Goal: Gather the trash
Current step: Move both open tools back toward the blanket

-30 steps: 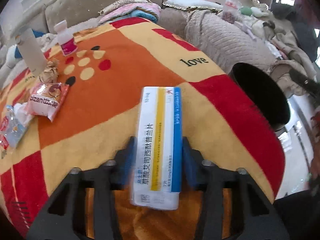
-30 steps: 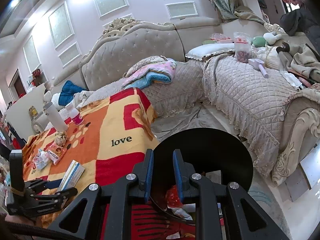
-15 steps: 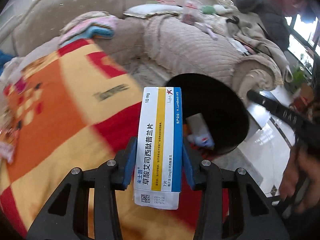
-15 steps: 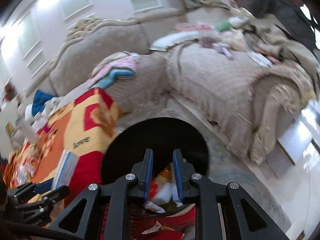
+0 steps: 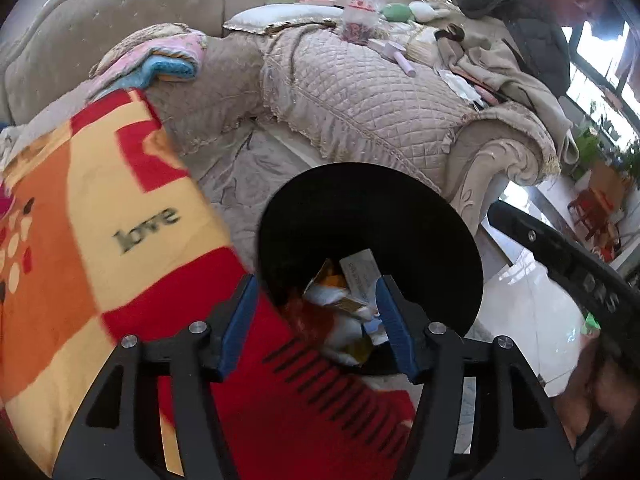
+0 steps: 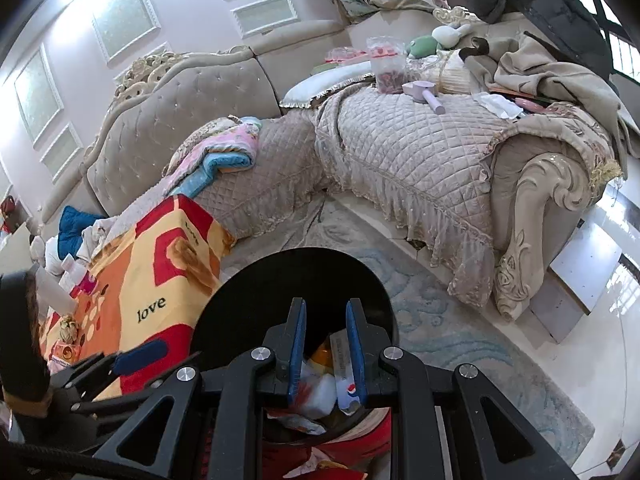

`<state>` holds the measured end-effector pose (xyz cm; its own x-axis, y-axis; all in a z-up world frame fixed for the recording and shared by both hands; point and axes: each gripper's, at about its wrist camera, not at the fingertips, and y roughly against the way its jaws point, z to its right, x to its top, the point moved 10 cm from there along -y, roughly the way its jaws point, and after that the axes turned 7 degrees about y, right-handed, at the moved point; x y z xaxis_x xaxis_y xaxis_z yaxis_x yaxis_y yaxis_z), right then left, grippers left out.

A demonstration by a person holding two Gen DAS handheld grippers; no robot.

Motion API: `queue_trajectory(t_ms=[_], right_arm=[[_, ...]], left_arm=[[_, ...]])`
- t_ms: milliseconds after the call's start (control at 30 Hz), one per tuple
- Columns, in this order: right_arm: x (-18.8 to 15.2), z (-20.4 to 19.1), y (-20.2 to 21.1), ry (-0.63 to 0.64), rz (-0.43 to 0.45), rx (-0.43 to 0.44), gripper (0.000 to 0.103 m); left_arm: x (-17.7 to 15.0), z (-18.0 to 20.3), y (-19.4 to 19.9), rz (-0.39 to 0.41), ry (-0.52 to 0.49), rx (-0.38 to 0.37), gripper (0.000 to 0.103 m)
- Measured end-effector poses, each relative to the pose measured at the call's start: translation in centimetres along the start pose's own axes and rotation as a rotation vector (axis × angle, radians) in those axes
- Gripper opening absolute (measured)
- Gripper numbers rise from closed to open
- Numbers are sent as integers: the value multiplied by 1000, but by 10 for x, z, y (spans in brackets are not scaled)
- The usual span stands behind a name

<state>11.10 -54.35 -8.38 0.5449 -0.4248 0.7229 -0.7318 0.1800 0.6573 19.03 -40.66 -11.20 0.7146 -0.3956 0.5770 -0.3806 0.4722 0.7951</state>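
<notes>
Left tool (image 5: 314, 312) spread empty, right tool (image 6: 323, 350) part-spread, above round black bin (image 5: 400, 208) of crumpled wrappers (image 5: 340, 320).

Quilted sofa (image 6: 416, 160), folded blanket (image 6: 224, 156)

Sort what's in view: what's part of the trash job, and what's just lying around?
Job: bin, trash in bin, wrappers on blanket, left gripper.
Lying about: sofa, folded towels, plush toys, coats.

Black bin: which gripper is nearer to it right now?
Too close to call. The left gripper hangs open over the black bin's near rim; the right gripper is above its near side too.
</notes>
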Motion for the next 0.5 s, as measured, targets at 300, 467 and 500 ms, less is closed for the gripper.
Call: queue_trajectory(t_ms=[300, 467, 500], right_arm=[[5, -57, 6, 84, 54, 79, 18], [-1, -115, 7, 200, 66, 172, 21], [-4, -129, 8, 232, 69, 187, 24]], left_arm=[[-26, -93, 88, 124, 100, 80, 60], [-42, -188, 149, 195, 164, 224, 60], [-47, -211, 161, 212, 185, 255, 60]])
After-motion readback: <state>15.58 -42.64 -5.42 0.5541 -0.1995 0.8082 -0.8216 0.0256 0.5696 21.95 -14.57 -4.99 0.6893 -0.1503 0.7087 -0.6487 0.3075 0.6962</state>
